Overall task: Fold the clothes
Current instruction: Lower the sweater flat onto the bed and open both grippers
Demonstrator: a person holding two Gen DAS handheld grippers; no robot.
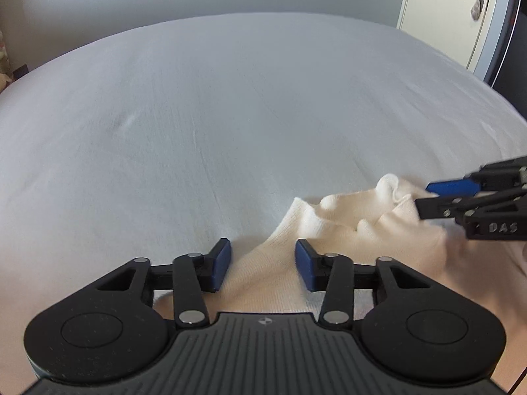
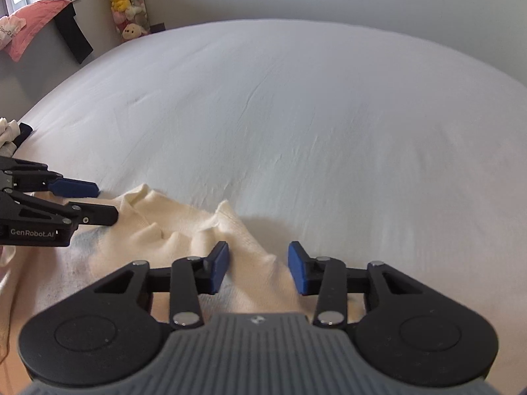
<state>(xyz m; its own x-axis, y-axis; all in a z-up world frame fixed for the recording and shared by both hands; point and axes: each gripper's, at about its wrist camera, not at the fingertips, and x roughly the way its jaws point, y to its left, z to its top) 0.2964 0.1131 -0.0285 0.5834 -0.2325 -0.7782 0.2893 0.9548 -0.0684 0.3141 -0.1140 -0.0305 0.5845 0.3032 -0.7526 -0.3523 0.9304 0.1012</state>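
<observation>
Cream knit garment lies bunched at the bed's near edge, long axis running across between both tools. Left tool and right tool each straddle a fabric ridge, pads apart, not pinching. Neither is nearer.

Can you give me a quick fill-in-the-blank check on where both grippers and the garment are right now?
1. The garment bunched between the two grippers is ____ in colour.
2. It lies on a bed covered by a plain ____ sheet.
3. The pads on the left gripper and the right gripper are ____ in colour.
4. Both grippers' jaws stand ____, with fabric between the pads but not pinched.

Missing words: cream; white; blue; open
</observation>
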